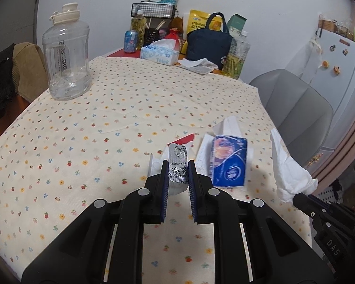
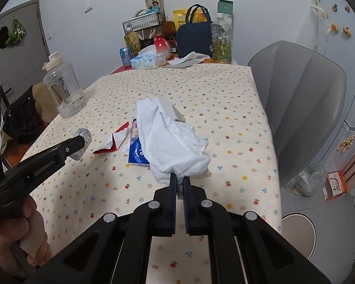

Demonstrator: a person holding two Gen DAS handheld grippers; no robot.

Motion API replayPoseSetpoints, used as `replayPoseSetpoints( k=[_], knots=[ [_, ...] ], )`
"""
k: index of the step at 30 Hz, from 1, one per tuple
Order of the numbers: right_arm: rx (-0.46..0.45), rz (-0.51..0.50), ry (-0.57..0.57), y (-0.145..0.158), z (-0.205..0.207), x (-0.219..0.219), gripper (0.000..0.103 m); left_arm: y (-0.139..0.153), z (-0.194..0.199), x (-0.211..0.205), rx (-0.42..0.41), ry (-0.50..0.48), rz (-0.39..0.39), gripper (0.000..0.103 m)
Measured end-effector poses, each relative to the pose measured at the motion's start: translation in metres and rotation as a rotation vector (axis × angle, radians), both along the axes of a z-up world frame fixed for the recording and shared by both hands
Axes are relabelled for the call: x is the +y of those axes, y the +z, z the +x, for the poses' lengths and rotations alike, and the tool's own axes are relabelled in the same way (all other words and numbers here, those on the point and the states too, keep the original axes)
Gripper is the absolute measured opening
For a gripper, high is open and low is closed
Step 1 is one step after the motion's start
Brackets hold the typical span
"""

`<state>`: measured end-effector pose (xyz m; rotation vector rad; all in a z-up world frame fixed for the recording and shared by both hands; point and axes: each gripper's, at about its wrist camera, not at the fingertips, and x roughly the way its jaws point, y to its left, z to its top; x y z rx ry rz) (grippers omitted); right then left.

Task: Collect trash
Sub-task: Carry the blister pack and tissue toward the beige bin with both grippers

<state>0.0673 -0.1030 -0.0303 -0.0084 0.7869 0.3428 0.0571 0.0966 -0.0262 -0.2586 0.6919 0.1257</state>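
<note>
In my right gripper [image 2: 180, 184] I hold a crumpled white paper tissue [image 2: 172, 139], pinched at one corner; the jaws are closed tight on it. It is very light and soft, so it hangs and folds freely above the table, and I judge that a thin pinch like this can slip or tear if I swing it fast. A hold deeper in the bunched part would be safer.

My left gripper [image 1: 178, 174] is clamped on a silver foil blister strip with printed characters [image 1: 177, 163], lifted above the table. This strip is stiff, thin and a little slippery; I hold it by its two long edges, near the lower end, and it stands up between the pads. It is light, so the grip needs little force, but too much could bend the foil.

On the cream tablecloth with small flowers [image 1: 94, 123] more trash lies near: a blue pocket tissue pack [image 1: 228, 163], soft and easy to squeeze, and just beside it a torn red and white wrapper [image 2: 113, 143], flat on the cloth and probably hard to pick without sliding a finger under the raised edge. A large clear plastic water jug [image 1: 67, 54] stands well apart at the far left.
</note>
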Motion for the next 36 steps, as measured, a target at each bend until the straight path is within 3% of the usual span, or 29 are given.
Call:
replayPoseSetpoints(
  k=[12, 36],
  knots=[
    [-0.033, 0.027, -0.085, 0.015, -0.013, -0.054, 0.006, 0.016, 0.005, -0.053, -0.028, -0.097, 0.015, 0.016],
    [-0.020, 0.074, -0.303, 0.004, -0.017, -0.173, 0.006, 0.019, 0.039, -0.188, -0.012, -0.337, 0.068, 0.016]
  ],
)
